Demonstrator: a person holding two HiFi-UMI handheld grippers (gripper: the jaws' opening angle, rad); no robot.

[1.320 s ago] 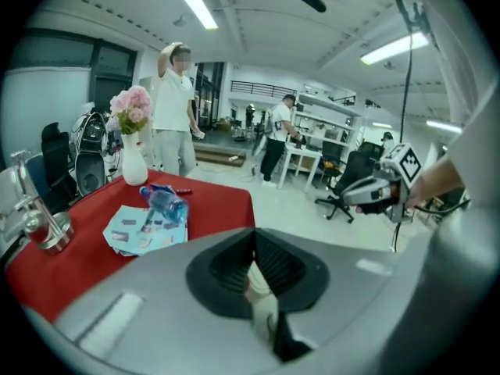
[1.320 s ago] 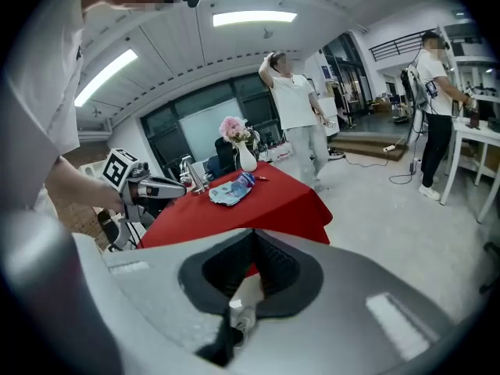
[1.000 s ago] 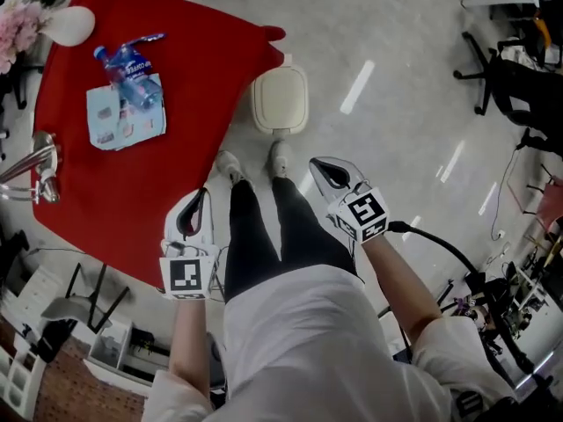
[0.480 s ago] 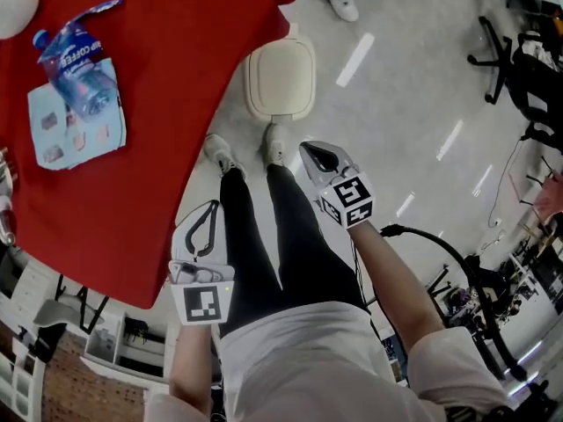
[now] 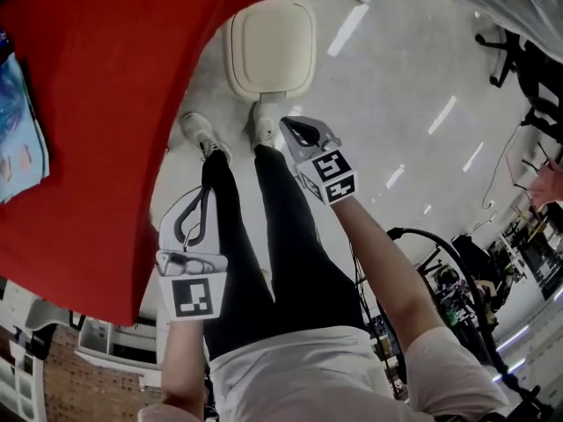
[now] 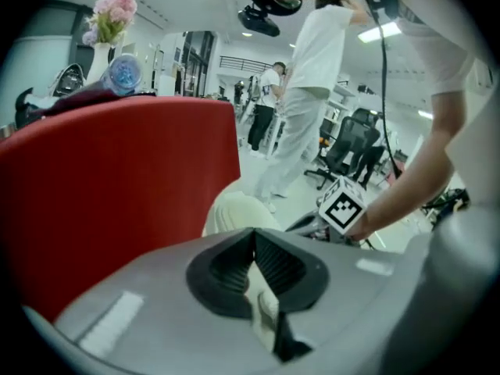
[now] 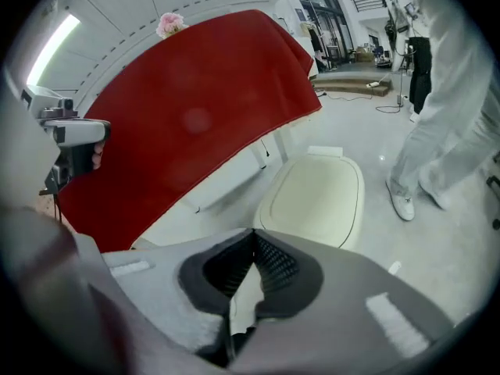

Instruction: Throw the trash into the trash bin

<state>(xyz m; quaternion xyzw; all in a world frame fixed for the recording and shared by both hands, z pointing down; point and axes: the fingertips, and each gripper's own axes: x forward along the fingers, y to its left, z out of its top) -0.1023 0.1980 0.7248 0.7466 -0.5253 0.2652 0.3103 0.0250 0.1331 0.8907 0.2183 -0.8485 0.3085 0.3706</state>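
Trash bin (image 5: 271, 47): cream, rounded, lid down, on the floor at 12 o'clock, just beside the red table (image 5: 106, 104) edge. Since a second ago both tongs have dropped beside the person's legs (image 5: 264, 236), and the trash sheet (image 5: 13, 130) has slid to 9 o'clock at the frame edge. Left gripper (image 5: 202, 196) and right gripper (image 5: 295, 130): jaws closed, empty. Judgement: no trash collected yet.

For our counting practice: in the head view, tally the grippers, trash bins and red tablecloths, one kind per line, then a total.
Grippers: 2, the left gripper and the right gripper
Trash bin: 1
Red tablecloth: 1
Total: 4
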